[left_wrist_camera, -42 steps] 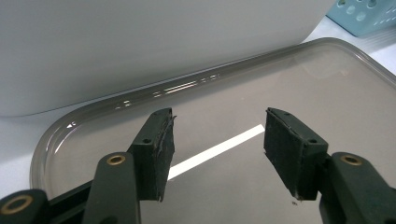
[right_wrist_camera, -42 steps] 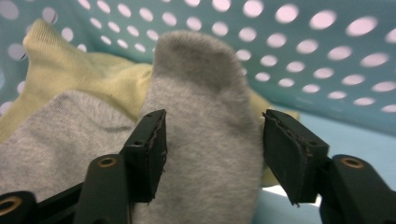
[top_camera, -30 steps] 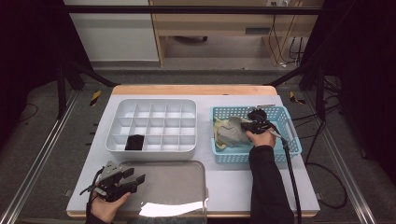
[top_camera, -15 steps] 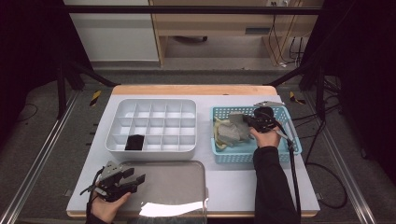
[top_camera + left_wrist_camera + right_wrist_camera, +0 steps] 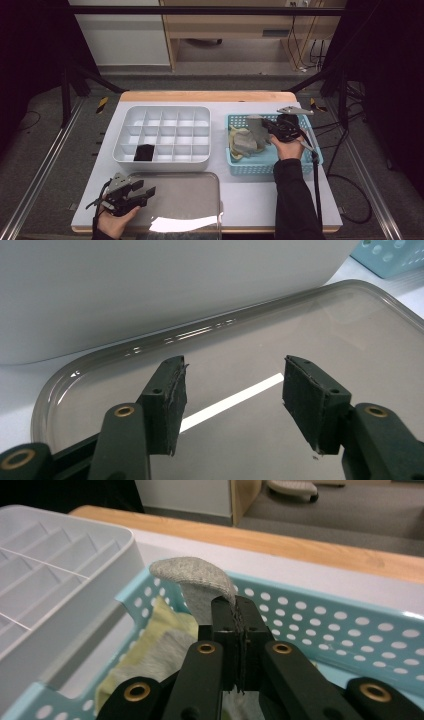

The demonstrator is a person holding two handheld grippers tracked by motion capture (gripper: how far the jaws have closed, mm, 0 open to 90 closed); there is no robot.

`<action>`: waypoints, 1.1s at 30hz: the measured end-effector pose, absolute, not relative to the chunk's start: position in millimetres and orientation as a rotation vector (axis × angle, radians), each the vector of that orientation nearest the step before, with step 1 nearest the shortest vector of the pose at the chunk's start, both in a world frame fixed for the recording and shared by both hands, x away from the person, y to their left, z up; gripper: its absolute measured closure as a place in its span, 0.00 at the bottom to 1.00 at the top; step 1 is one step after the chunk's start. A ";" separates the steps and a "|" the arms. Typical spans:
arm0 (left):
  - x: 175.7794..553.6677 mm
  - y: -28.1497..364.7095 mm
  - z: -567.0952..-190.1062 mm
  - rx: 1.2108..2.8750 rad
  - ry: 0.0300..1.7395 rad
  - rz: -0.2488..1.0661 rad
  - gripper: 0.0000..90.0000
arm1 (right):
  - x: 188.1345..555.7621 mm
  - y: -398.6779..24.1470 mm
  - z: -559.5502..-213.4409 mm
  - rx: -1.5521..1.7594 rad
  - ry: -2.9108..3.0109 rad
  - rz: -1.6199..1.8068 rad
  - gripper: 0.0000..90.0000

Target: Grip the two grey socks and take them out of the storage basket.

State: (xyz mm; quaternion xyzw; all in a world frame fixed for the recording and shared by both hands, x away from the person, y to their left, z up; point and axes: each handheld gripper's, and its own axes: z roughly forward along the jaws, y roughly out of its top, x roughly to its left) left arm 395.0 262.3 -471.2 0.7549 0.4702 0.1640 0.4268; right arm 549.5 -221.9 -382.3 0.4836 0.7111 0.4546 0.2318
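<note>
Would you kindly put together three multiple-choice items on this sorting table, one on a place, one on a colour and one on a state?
1. Where does the black item lie?
A. in a front-row cell of the white divided tray
B. in the blue basket
C. on the grey lid

2. What colour is the sock that the right tool holds?
A. red
B. grey
C. black

3. How does the left tool stand?
A. shut on a sock
B. shut on the tray's rim
C. open, with nothing between its jaws

Answers:
1 A: the high view shows it in the tray's row nearest the person, second cell from the left.
2 B: the right gripper view shows grey cloth pinched above the blue basket.
3 C: the left gripper view shows its jaws apart over the grey lid.
</note>
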 end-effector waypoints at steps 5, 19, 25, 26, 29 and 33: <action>395.0 262.3 -471.1 1.886 1.175 0.412 0.46 | 533.7 -224.9 -362.2 1.278 1.902 1.313 0.99; 394.7 261.1 -471.0 1.889 1.175 0.414 0.46 | 484.8 -227.9 -326.3 1.137 1.847 1.437 0.99; 394.6 261.0 -470.9 1.887 1.176 0.414 0.46 | 455.6 -226.3 -319.6 1.077 1.838 1.496 0.99; 394.6 261.0 -470.9 1.887 1.175 0.414 0.46 | 450.6 -226.1 -319.0 1.067 1.839 1.510 0.99; 394.5 260.9 -470.8 1.886 1.176 0.415 0.46 | 435.9 -225.3 -317.8 1.040 1.839 1.541 0.99; 394.4 260.7 -470.7 1.884 1.178 0.415 0.46 | 417.2 -223.8 -315.8 1.003 1.847 1.582 0.99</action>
